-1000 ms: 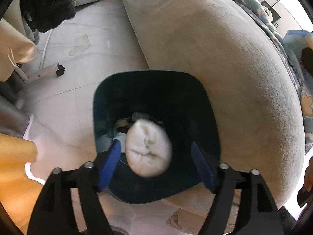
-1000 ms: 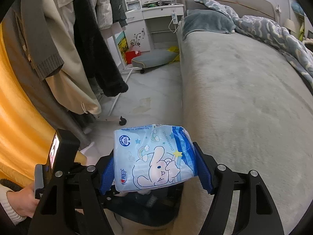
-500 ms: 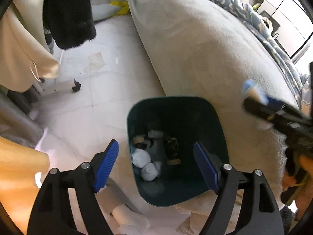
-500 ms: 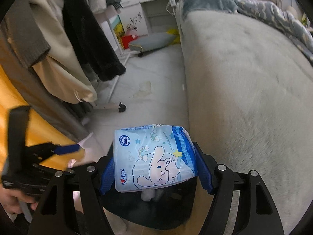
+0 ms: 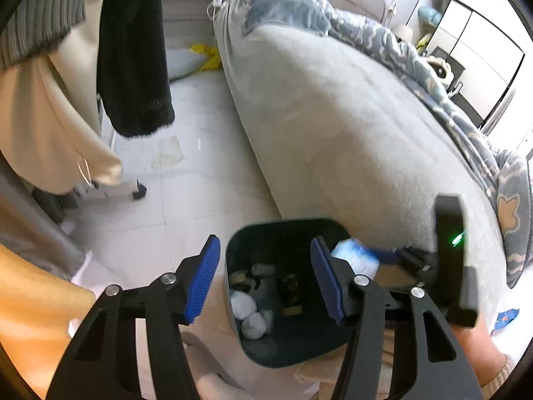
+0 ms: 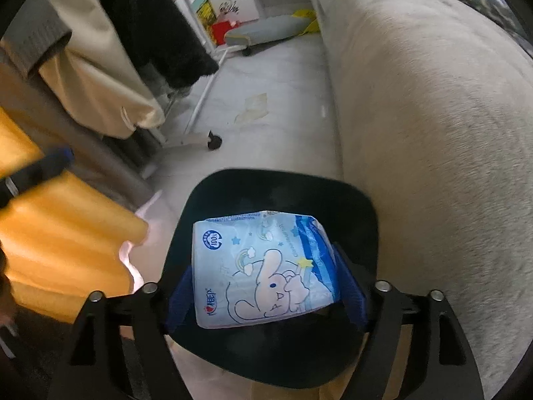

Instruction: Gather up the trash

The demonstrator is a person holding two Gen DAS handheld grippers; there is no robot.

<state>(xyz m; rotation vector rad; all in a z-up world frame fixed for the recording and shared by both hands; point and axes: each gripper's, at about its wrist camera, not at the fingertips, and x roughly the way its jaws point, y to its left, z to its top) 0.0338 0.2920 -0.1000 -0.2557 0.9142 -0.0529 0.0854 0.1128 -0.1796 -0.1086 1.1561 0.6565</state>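
We hold our right gripper (image 6: 266,286) clamped on a soft pale-blue plastic tissue pack printed with a white cartoon rabbit (image 6: 263,268), poised directly above the mouth of the dark teal plastic waste bin (image 6: 363,206). Our left gripper (image 5: 265,283) stands wide apart and empty, beside the bin, which stands against the grey plush bed (image 5: 349,126).

The pack lies with its long axis crosswise between the blue pads, printed face up toward the camera, its top edge pointing away from us. We judge the risk small but real: the pack sits toward the bin's near rim, so letting go while the gripper is tilted could let it catch the rim and slide to the pale tiled floor (image 5: 200,180).
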